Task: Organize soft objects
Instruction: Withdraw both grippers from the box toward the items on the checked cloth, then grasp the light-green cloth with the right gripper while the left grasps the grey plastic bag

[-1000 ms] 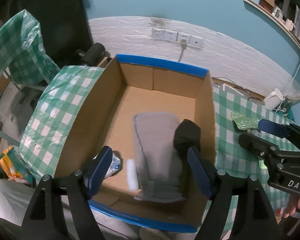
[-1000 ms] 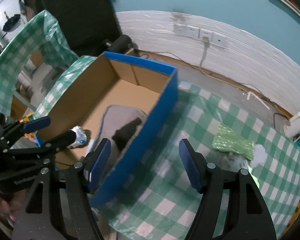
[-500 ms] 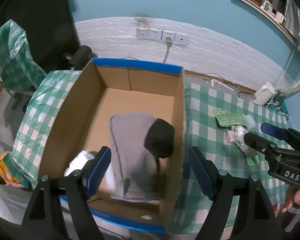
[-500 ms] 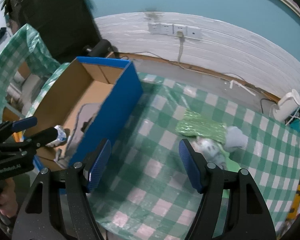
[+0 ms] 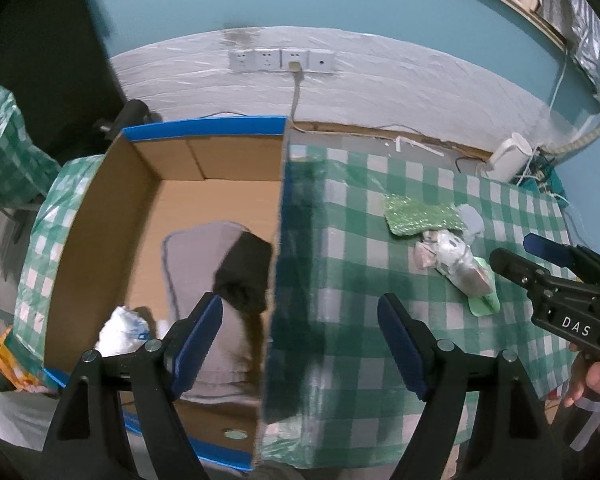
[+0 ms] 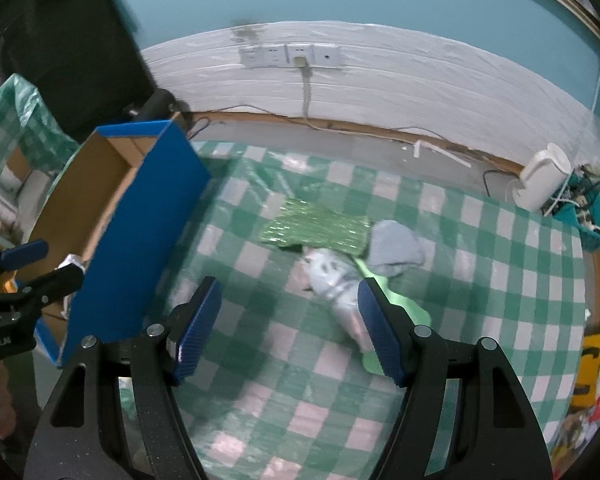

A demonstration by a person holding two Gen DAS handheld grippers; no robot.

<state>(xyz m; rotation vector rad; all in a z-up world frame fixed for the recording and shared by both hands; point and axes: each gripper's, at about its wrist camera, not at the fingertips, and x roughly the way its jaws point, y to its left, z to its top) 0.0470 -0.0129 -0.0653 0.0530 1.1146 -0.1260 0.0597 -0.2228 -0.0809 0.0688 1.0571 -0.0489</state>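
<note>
Soft stuff is split right now: a grey folded cloth (image 5: pixel 204 264) with a black rolled sock (image 5: pixel 244 276) on it sits inside the blue-edged cardboard box (image 5: pixel 100 216), while the sparkly green cloth (image 6: pixel 316 228), a pale grey-blue cloth (image 6: pixel 396 248) and a whitish plush toy (image 6: pixel 336 280) lie bunched together on the green checkered table (image 6: pixel 480 280). Your left gripper (image 5: pixel 300 340) straddles the box's right wall, jaws apart, gripping nothing. Your right gripper (image 6: pixel 290 328) hangs over the table near the toy, jaws apart too, empty.
</note>
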